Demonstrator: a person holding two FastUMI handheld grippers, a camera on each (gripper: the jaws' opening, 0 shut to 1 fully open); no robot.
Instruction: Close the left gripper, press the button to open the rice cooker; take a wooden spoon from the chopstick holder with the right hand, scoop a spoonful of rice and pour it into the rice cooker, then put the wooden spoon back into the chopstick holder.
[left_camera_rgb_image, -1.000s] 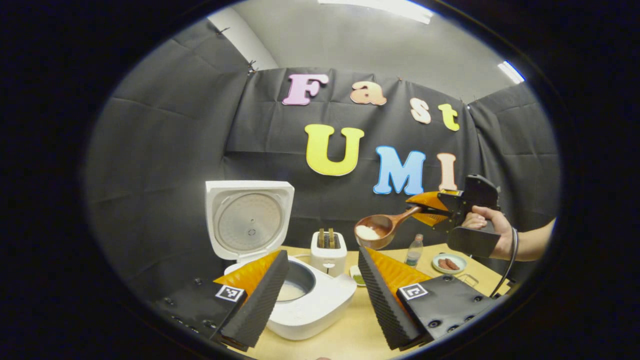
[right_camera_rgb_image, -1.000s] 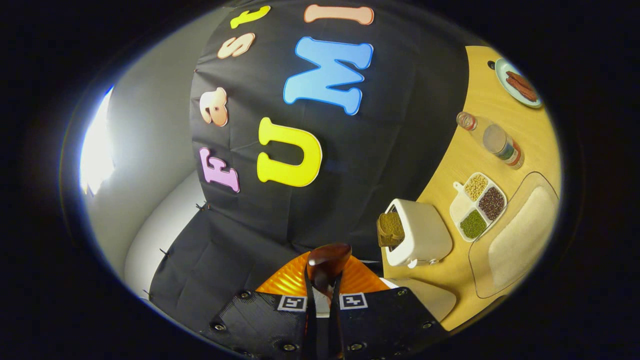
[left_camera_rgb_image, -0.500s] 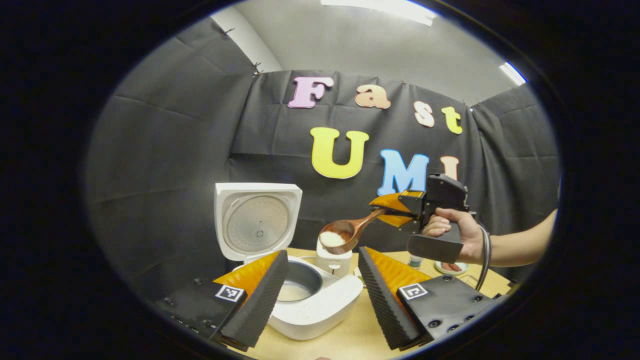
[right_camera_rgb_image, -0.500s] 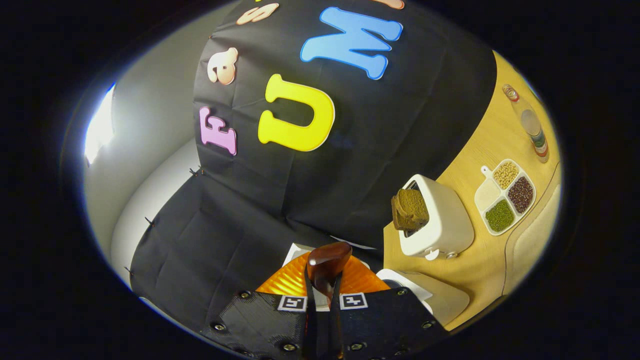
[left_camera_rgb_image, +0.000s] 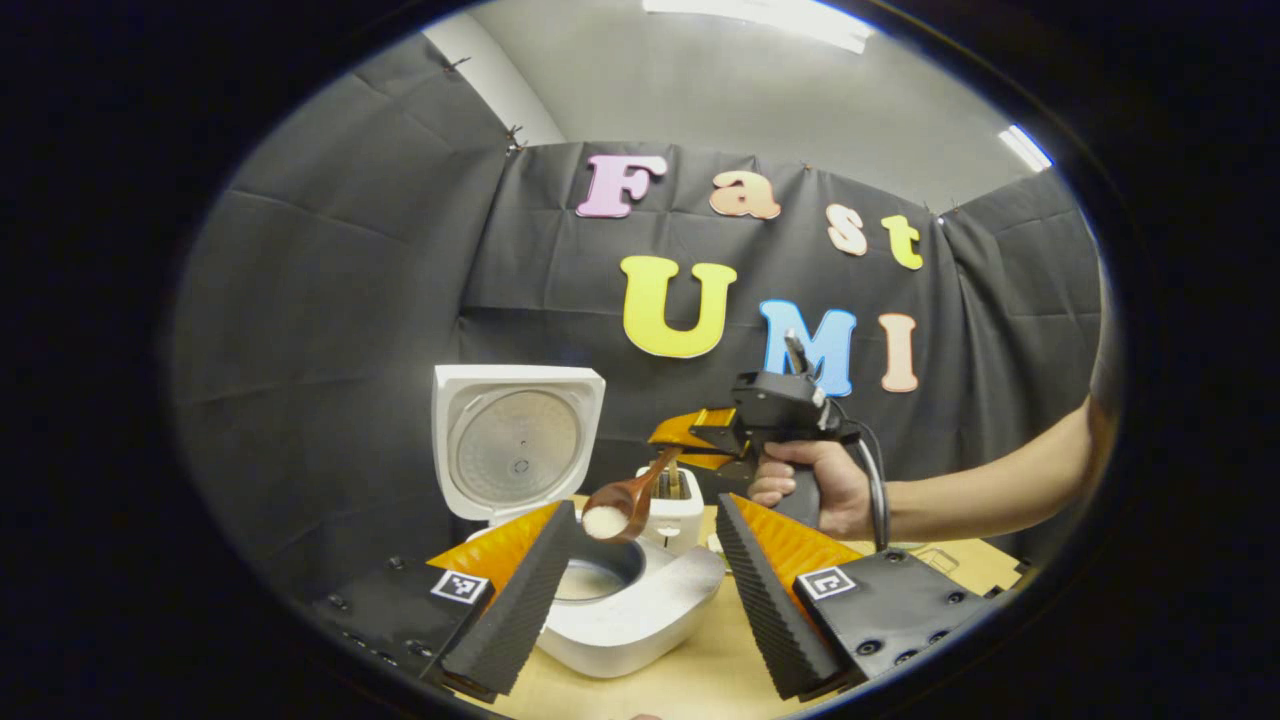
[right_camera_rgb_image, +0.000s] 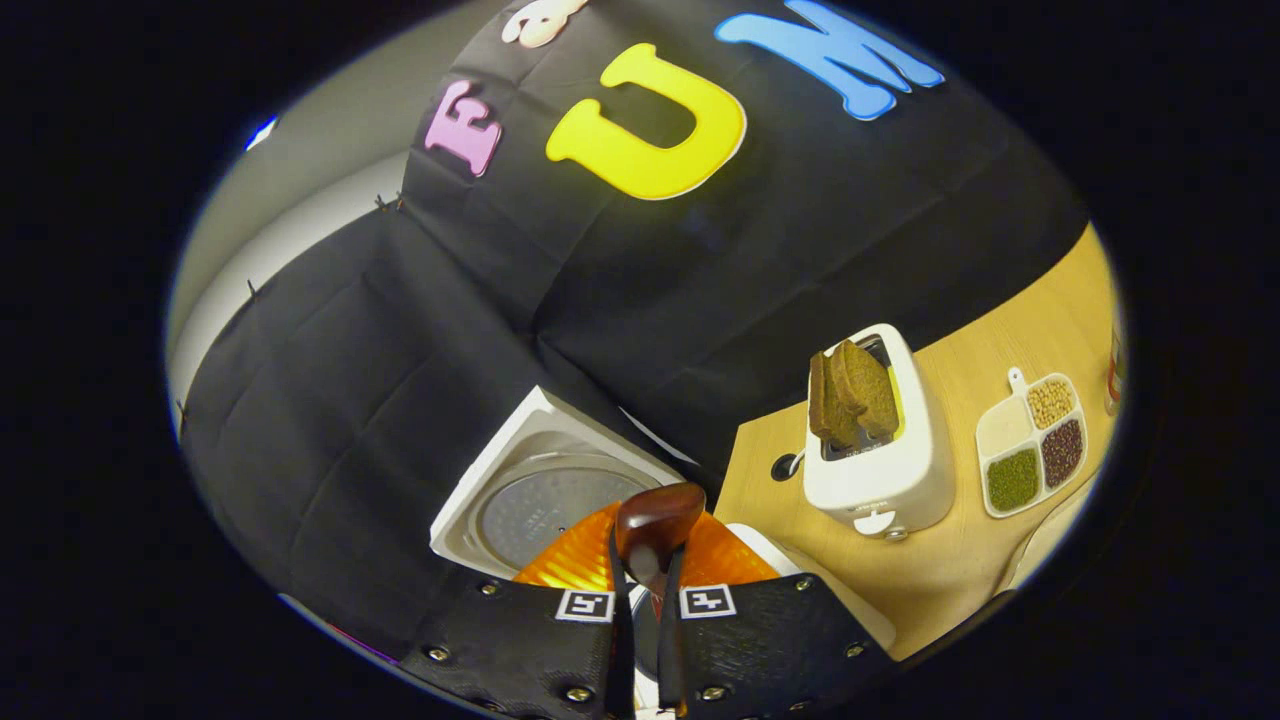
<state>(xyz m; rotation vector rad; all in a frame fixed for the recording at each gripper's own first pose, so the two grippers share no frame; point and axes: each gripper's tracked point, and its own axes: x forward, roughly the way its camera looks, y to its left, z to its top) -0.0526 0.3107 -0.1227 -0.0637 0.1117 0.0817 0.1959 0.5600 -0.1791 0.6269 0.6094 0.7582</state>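
Note:
The white rice cooker (left_camera_rgb_image: 640, 625) stands with its lid (left_camera_rgb_image: 515, 450) raised and its pot (left_camera_rgb_image: 598, 578) showing some rice inside. A wooden spoon (left_camera_rgb_image: 622, 508) loaded with white rice hangs tilted just above the pot's rim. My right gripper (left_camera_rgb_image: 672, 450), held by a hand (left_camera_rgb_image: 815, 485), is shut on the spoon's handle. In the right gripper view the spoon's bowl (right_camera_rgb_image: 655, 515) sticks up between the closed fingers of my right gripper (right_camera_rgb_image: 645, 590), with the cooker lid (right_camera_rgb_image: 540, 500) behind it. My left gripper (left_camera_rgb_image: 645, 585) stands open in front of the cooker, holding nothing.
A white toaster (right_camera_rgb_image: 885, 470) with brown bread slices (right_camera_rgb_image: 850, 390) stands behind the cooker on the wooden table (right_camera_rgb_image: 960, 570). A divided dish of grains and beans (right_camera_rgb_image: 1030, 450) lies to its right. The same toaster (left_camera_rgb_image: 672, 510) sits behind the spoon in the left gripper view.
My right gripper has carried the rice-filled spoon leftward and down, from beside the toaster to just over the cooker's pot, tipping it downward. The left gripper has stayed open in place.

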